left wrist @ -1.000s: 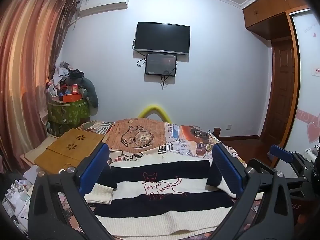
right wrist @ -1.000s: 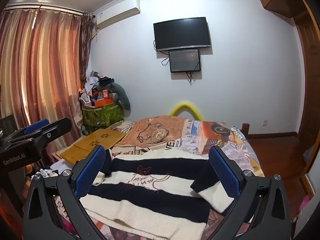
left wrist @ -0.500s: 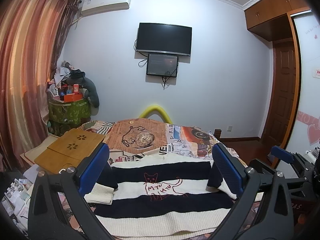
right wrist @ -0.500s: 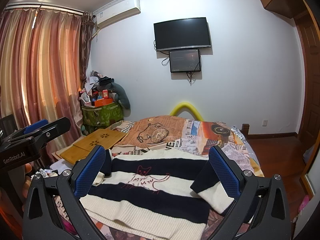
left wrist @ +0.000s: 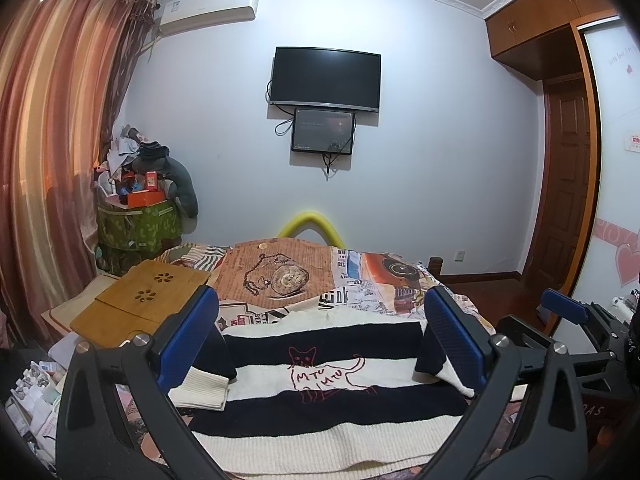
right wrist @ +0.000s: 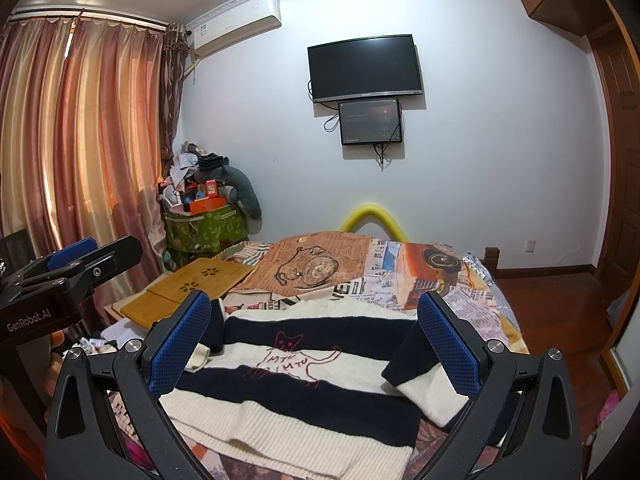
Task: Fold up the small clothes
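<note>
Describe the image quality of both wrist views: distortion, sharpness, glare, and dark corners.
Left wrist view: strong fisheye bends the curtains and wardrobe; black vignette at the corners; sweater sharp, lighting soft and even. Right wrist view: same barrel curve on the door; TV dark without glare; curtains glow warm from backlight.

Sweater on bed

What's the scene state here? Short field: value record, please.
garment: striped sweater, flat on the bed, cat print face up
sleeves: both lying on the body; left cuff, right cuff
left gripper: open, above the sweater, holding nothing
right gripper: open, above the sweater, holding nothing
nearby: wooden tray at the bed's left edge
fold: not yet started beyond the sleeves
</note>
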`<state>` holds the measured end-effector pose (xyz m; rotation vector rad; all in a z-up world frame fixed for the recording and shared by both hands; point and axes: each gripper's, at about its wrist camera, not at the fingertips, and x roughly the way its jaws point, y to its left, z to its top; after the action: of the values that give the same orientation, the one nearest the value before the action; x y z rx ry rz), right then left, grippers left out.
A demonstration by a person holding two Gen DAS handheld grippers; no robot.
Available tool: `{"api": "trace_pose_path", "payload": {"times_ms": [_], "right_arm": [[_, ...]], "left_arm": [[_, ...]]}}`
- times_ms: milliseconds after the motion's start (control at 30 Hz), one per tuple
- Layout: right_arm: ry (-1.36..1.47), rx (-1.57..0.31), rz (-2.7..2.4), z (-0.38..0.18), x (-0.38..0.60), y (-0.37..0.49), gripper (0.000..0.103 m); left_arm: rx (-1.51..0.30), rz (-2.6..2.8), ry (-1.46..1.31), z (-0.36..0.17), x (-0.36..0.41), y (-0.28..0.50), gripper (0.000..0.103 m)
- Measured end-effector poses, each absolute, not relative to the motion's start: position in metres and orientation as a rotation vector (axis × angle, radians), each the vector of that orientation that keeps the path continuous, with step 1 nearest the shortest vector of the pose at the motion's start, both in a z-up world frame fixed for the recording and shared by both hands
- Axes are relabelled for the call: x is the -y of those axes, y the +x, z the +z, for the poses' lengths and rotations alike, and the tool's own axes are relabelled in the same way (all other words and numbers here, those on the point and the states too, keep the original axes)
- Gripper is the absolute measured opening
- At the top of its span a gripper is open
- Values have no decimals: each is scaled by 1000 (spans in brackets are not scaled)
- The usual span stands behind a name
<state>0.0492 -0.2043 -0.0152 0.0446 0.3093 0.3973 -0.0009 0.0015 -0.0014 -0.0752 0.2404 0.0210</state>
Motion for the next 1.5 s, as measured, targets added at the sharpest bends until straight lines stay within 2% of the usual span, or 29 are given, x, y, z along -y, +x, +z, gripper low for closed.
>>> {"api": "trace_pose_path", "payload": {"times_ms": [1500], "right_arm": [[54,-322,399,-22,200,53,103]], "left_arm": [[-265,29,-77,-3,-5,9,103]]}}
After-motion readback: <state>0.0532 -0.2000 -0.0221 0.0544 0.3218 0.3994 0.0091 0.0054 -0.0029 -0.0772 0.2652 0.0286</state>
